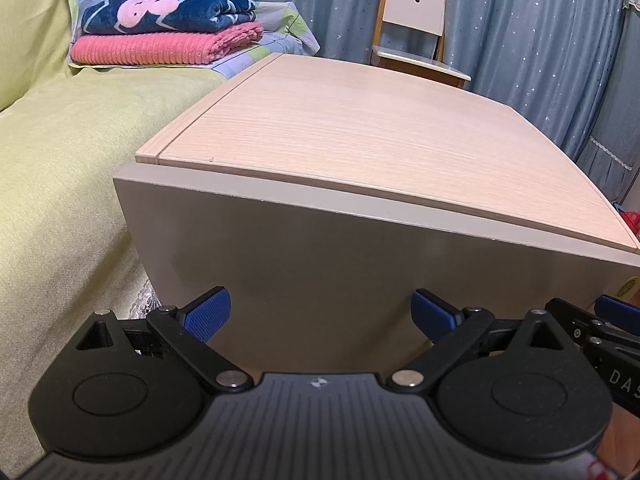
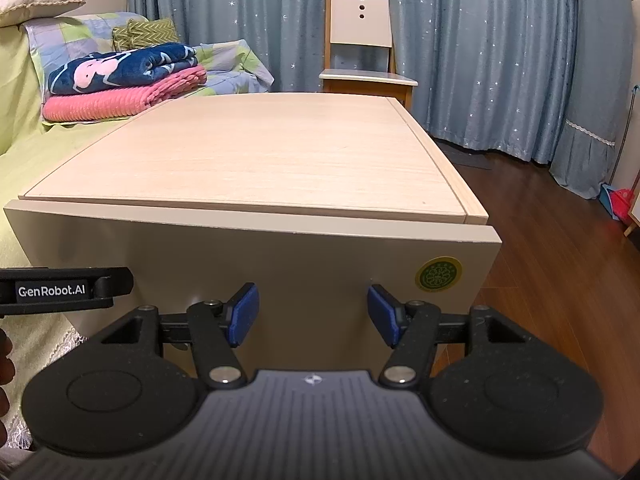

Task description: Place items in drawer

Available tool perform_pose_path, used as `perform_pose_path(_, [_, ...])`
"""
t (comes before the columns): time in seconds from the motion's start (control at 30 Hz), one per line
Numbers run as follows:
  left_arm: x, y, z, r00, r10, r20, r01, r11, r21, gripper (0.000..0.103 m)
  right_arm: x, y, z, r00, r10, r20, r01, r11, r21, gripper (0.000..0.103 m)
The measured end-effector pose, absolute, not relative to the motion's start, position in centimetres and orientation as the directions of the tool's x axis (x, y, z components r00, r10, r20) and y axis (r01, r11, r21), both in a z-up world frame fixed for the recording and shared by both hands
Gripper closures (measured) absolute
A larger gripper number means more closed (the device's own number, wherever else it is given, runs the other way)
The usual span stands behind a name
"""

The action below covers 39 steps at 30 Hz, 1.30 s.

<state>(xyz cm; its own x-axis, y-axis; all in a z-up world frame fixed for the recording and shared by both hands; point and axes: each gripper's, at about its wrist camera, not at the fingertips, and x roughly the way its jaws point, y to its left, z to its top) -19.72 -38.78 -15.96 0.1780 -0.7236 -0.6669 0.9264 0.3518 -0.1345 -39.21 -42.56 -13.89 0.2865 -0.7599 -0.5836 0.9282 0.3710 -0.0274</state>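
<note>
Both grippers sit right up against the cabinet front, side by side. Left gripper [image 1: 322, 314] has its blue pads spread wide with nothing between them; right gripper [image 2: 312, 314] likewise, jaws apart and empty, pads close to the panel, though I can't tell whether they touch it. That panel is the drawer front [image 2: 280, 280], pale beige, flush and closed under the front edge of the cabinet top [image 2: 248, 156]; a round green sticker [image 2: 439, 275] marks its upper right corner. No handle or pull shows on it, and its lower edge is hidden behind the gripper bodies. The light wood top carries nothing from front edge to back edge. No loose items show near either gripper. Only candidates in sight are the folded blankets [image 2: 120, 80], navy on pink, stacked on the bed [image 1: 72, 152] off the cabinet's left side, well apart from both grippers; whether those are the task's items I can't say. A chair [image 2: 360, 40] stands past the back edge, against the curtain [image 2: 500, 60]. Progress call: closed drawer, bare top and empty grippers fit either a drawer yet to be opened and filled, or one already loaded and pushed shut. The drawer's inside isn't visible, so the pictures don't settle which.
</note>
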Motion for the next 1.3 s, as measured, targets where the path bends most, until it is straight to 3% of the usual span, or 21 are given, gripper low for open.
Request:
perform_pose_path(0.7, [-19.3, -39.1, -15.5, 0.138, -0.737, -0.662, 0.949, 0.289, -0.123, 0.002, -38.5, -42.8, -13.8, 0.253, -0.771, -0.584, 0.951, 0.31, 0.003, 0.038])
perform_pose_path(1.07, [-19.4, -38.2, -14.0, 0.174, -0.741, -0.649, 0.95, 0.301, -0.089, 0.005, -39.3, -42.4, -12.9, 0.281, -0.77, -0.573, 0.944, 0.328, 0.023, 0.04])
perform_pose_path(1.3, [-20.6, -36.8, -12.0, 0.171, -0.677, -0.716, 0.946, 0.315, -0.072, 0.005, -41.4, -41.2, -10.9, 0.314, -0.758, -0.572, 0.94, 0.334, 0.073, 0.039])
